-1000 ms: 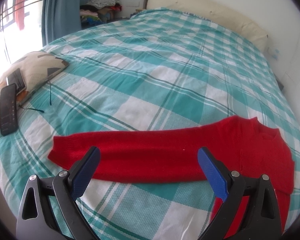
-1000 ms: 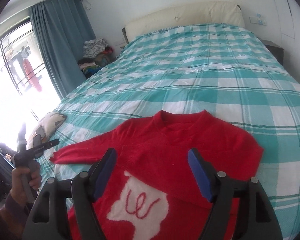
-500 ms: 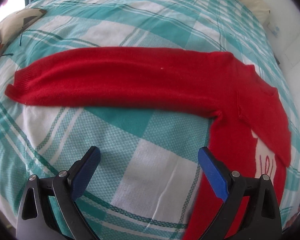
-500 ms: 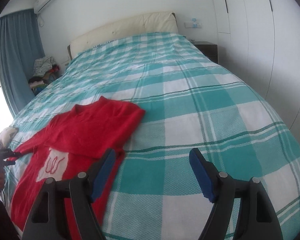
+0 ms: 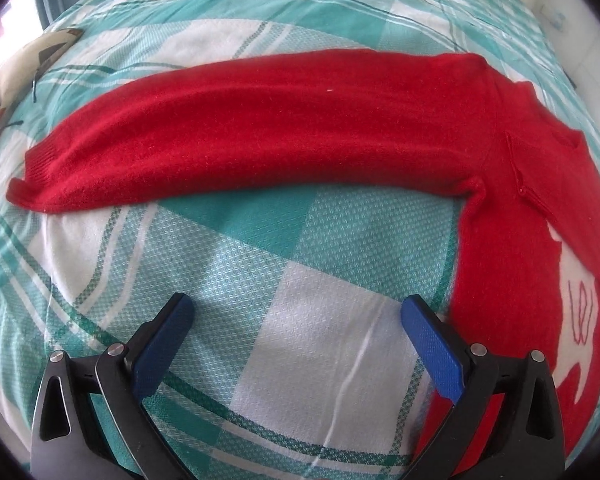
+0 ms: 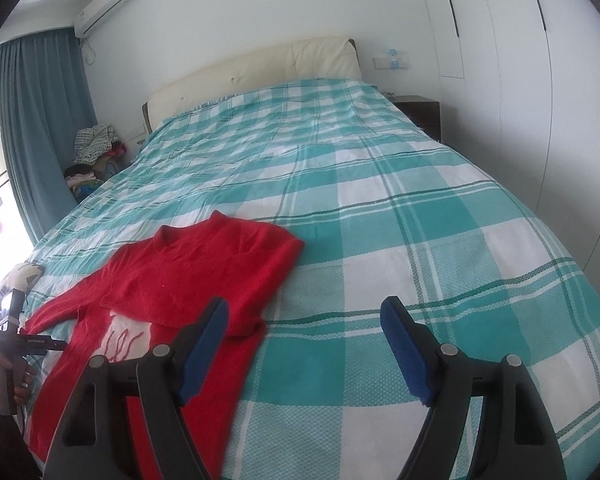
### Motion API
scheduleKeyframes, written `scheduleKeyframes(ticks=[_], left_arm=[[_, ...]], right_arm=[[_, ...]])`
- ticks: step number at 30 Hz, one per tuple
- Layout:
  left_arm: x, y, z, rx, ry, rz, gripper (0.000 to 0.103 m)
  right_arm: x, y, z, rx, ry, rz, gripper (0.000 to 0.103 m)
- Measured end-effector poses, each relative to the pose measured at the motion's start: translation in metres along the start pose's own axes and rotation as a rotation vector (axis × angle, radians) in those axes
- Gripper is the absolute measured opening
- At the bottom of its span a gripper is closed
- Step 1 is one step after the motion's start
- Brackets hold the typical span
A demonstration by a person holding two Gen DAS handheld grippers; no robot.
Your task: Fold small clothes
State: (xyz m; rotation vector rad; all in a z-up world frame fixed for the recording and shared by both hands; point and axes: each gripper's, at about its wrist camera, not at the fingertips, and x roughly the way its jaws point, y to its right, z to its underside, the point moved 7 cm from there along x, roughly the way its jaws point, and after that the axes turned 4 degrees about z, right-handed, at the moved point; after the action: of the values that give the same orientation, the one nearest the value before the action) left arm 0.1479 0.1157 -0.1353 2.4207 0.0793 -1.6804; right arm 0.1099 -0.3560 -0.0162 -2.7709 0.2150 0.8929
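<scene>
A small red sweater (image 5: pixel 512 240) with a white motif lies flat on the teal checked bedspread (image 5: pixel 284 248). Its one sleeve (image 5: pixel 236 136) stretches out to the left; the other side is folded over the chest. My left gripper (image 5: pixel 296 312) is open and empty, low over the bedspread just below the sleeve. In the right wrist view the sweater (image 6: pixel 188 280) lies at the left, and my right gripper (image 6: pixel 304 312) is open and empty over the bedspread beside the sweater's right edge. The left gripper also shows in the right wrist view (image 6: pixel 44 345), held in a hand at the far left.
A patterned cushion (image 5: pixel 32 56) lies at the bed's left edge. A cream headboard (image 6: pixel 252 68) is at the far end, a pile of clothes (image 6: pixel 92 152) beside the blue curtain (image 6: pixel 40 120), a dark nightstand (image 6: pixel 420 112) and white wardrobe doors (image 6: pixel 520 80) at the right.
My left gripper has tipped down and moved closer over the sleeve. My right gripper has swung right, away from above the sweater's chest, then settled slightly lower.
</scene>
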Motion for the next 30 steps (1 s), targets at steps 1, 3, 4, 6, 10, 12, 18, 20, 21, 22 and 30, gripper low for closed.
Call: scheduleKeyframes(ticks=[1,3,4,6,10,12,18,20,21,22,30], left_arm=[[0.000,0.000,0.001,0.001,-0.001,0.003,0.103],[0.000,-0.002,0.003,0.000,-0.003,0.004,0.103],[0.000,-0.003,0.004,0.002,-0.004,0.001,0.103],[0.001,-0.005,0.005,0.012,-0.008,-0.012,0.103],[0.003,-0.002,0.007,0.041,-0.014,-0.049,0.103],[0.003,-0.004,0.008,0.039,-0.014,-0.046,0.103],[0.003,-0.006,0.009,0.054,-0.026,-0.037,0.103],[0.003,-0.006,0.009,0.055,-0.026,-0.036,0.103],[0.008,-0.001,0.002,0.055,-0.026,-0.038,0.103],[0.009,-0.001,0.001,0.056,-0.026,-0.039,0.103],[0.009,-0.001,0.000,0.056,-0.026,-0.039,0.103]], right_arm=[[0.001,0.001,0.000,0.006,-0.004,-0.002,0.078],[0.004,0.002,0.002,0.014,-0.014,-0.004,0.078],[0.005,0.002,0.003,0.016,-0.018,-0.005,0.078],[0.006,0.000,0.004,0.010,-0.023,-0.006,0.078],[0.005,-0.007,0.005,-0.020,-0.018,-0.001,0.078],[0.004,-0.009,0.005,-0.032,-0.015,0.001,0.078],[0.004,-0.007,0.006,-0.021,-0.017,-0.003,0.078],[0.003,-0.005,0.005,-0.011,-0.015,-0.003,0.078],[0.004,-0.005,0.005,-0.006,-0.016,-0.004,0.078],[0.004,-0.004,0.005,-0.001,-0.017,-0.003,0.078],[0.005,-0.003,0.006,-0.001,-0.020,-0.001,0.078]])
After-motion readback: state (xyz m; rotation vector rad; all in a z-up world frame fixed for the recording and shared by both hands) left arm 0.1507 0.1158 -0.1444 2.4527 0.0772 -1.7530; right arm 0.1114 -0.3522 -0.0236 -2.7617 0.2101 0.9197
